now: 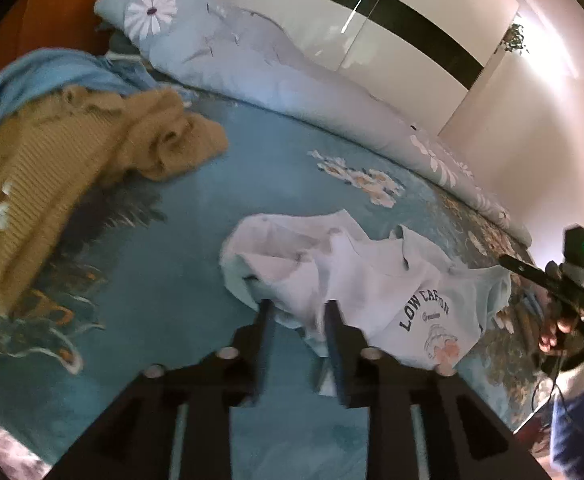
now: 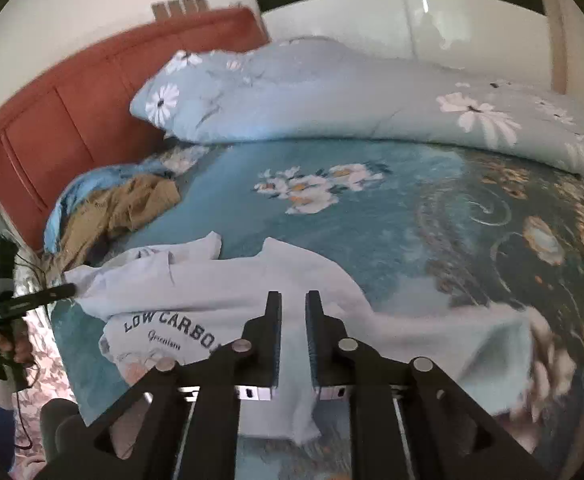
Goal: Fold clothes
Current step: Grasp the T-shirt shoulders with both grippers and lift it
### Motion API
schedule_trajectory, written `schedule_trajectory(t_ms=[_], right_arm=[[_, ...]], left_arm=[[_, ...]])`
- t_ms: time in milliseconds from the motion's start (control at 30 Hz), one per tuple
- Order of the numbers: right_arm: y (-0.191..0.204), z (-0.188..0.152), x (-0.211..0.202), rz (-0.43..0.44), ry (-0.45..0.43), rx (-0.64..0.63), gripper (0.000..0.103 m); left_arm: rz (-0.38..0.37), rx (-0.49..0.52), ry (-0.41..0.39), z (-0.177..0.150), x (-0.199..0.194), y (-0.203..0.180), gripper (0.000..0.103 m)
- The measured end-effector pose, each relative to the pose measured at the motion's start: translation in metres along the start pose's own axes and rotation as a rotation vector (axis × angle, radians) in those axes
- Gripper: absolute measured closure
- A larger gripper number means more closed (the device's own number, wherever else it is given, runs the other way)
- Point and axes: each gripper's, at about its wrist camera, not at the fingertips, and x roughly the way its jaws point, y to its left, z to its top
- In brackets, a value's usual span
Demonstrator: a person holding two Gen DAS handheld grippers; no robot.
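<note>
A bed with a teal floral sheet [image 1: 195,240] filled the room, with glossy white wardrobe doors [image 1: 372,20] behind it.

In the left wrist view, a crumpled white T-shirt [image 1: 372,280] printed "LOW CARBON" lay on the sheet near the bed's edge. The left gripper [image 1: 298,312] stood open at the shirt's near hem, cloth lying between the fingers but apparently not pinched. A tan knitted garment [image 1: 71,160] lay heaped well apart to the left, and a rolled pale-blue duvet [image 1: 271,76] ran along the far side.

In the right wrist view, the right gripper [image 2: 293,308] hovered over the shirt's lower half, its jaws narrowly parted and gripping nothing. A red headboard [image 2: 71,112] stood beyond.

The shirt looked unfolded, so the step appeared to be spreading it flat. The next move would call for pinching the hem corners and pulling outward. Nothing lay on the sheet directly around the shirt.
</note>
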Motion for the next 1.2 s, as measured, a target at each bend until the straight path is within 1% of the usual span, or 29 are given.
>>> schedule_trajectory(t_ms=[100,133,167,200,233,267,300,367,433,500,600,667,733,767,867,967,1000,1033,1067,1100,1133,1167,1200], right_arm=[[0.002,0.021,0.021,0.040,0.049,0.006,0.083],[0.004,0.030,0.029,0.042,0.065,-0.002,0.079],[0.005,0.039,0.037,0.045,0.081,-0.010,0.072],[0.009,0.049,0.047,0.043,0.099,-0.027,0.069],[0.012,0.059,0.060,0.044,0.127,-0.052,0.063],[0.011,0.066,0.075,0.039,0.161,-0.063,0.061],[0.008,0.072,0.090,0.026,0.194,-0.066,0.061],[-0.001,0.075,0.112,0.004,0.258,-0.081,0.061],[-0.014,0.069,0.128,-0.001,0.317,-0.088,0.061],[-0.028,0.060,0.139,0.006,0.365,-0.086,0.061],[-0.046,0.043,0.147,0.045,0.394,-0.055,0.055],[-0.049,0.037,0.146,0.073,0.375,-0.040,0.051],[-0.049,0.035,0.141,0.087,0.350,-0.030,0.049],[-0.046,0.033,0.141,0.082,0.345,-0.034,0.047],[-0.033,0.029,0.141,0.038,0.339,-0.086,0.047],[-0.015,0.023,0.142,0.050,0.359,-0.129,0.047],[-0.010,0.022,0.144,0.035,0.362,-0.150,0.047],[-0.005,0.020,0.145,0.009,0.365,-0.174,0.049],[-0.002,0.018,0.146,-0.012,0.367,-0.188,0.056],[-0.001,0.017,0.146,-0.014,0.369,-0.182,0.064],[0.000,0.016,0.145,-0.009,0.371,-0.169,0.079],[0.000,0.015,0.144,-0.004,0.374,-0.155,0.091],[0.001,0.014,0.142,-0.005,0.375,-0.146,0.093]], left_arm=[[0.001,0.005,-0.036,0.018,-0.006,0.002,0.051],[-0.005,0.015,-0.039,0.026,-0.001,-0.001,0.048],[-0.015,0.029,-0.034,0.036,0.007,-0.005,0.047],[-0.025,0.044,-0.029,0.046,0.016,-0.009,0.046],[-0.036,0.057,-0.017,0.053,0.024,-0.013,0.045],[-0.052,0.070,0.013,0.059,0.037,-0.015,0.045],[-0.062,0.087,0.065,0.064,0.056,-0.017,0.045],[-0.060,0.125,0.164,0.067,0.085,-0.019,0.045],[-0.066,0.157,0.234,0.065,0.104,-0.016,0.045],[-0.092,0.169,0.282,0.061,0.114,-0.012,0.045],[-0.147,0.160,0.330,0.052,0.124,-0.005,0.045],[-0.189,0.154,0.350,0.044,0.126,-0.003,0.045],[-0.210,0.161,0.353,0.040,0.125,-0.005,0.045],[-0.217,0.166,0.352,0.039,0.124,-0.007,0.045],[-0.227,0.172,0.339,0.036,0.120,-0.010,0.047],[-0.239,0.179,0.331,0.034,0.115,-0.013,0.047],[-0.232,0.184,0.327,0.033,0.114,-0.015,0.047],[-0.219,0.186,0.320,0.031,0.113,-0.016,0.048],[-0.203,0.181,0.311,0.030,0.111,-0.016,0.048],[-0.188,0.171,0.303,0.029,0.110,-0.017,0.048],[-0.177,0.163,0.295,0.028,0.109,-0.018,0.052],[-0.167,0.158,0.287,0.027,0.107,-0.019,0.055],[-0.151,0.166,0.281,0.026,0.104,-0.021,0.066]])
